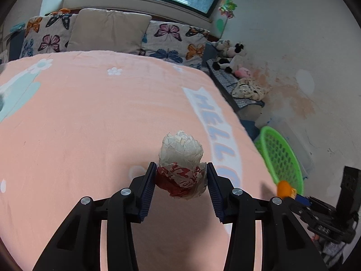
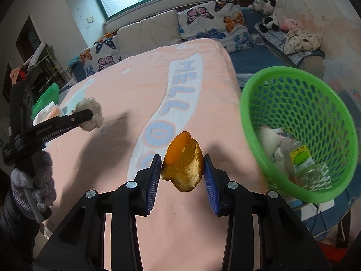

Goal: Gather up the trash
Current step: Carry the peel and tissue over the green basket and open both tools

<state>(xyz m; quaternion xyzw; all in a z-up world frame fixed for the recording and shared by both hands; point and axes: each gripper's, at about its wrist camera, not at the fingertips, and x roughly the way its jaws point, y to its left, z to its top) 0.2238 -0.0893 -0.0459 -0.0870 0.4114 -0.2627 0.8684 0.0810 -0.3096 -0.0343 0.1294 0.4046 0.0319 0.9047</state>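
Both loads hang clear of the pink bed [image 1: 90, 117], presumably so they can travel to the green basket [image 2: 300, 133] beside the bed's edge. The left tongs [image 1: 181, 176] are clamped on a crumpled paper wad [image 1: 181, 158], pinched low on its red-printed part, well away from the basket. The right tongs [image 2: 182, 169] are clamped on an orange peel [image 2: 183, 164], just beside the basket's rim, which already holds a plastic bottle [image 2: 302, 160].

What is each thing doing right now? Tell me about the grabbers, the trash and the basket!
Left gripper: shut on the paper ball.
Paper ball: crumpled, lifted above the bed.
Right gripper: shut on the orange peel.
Orange peel: held above the bed.
Green basket: tilted, trash inside.
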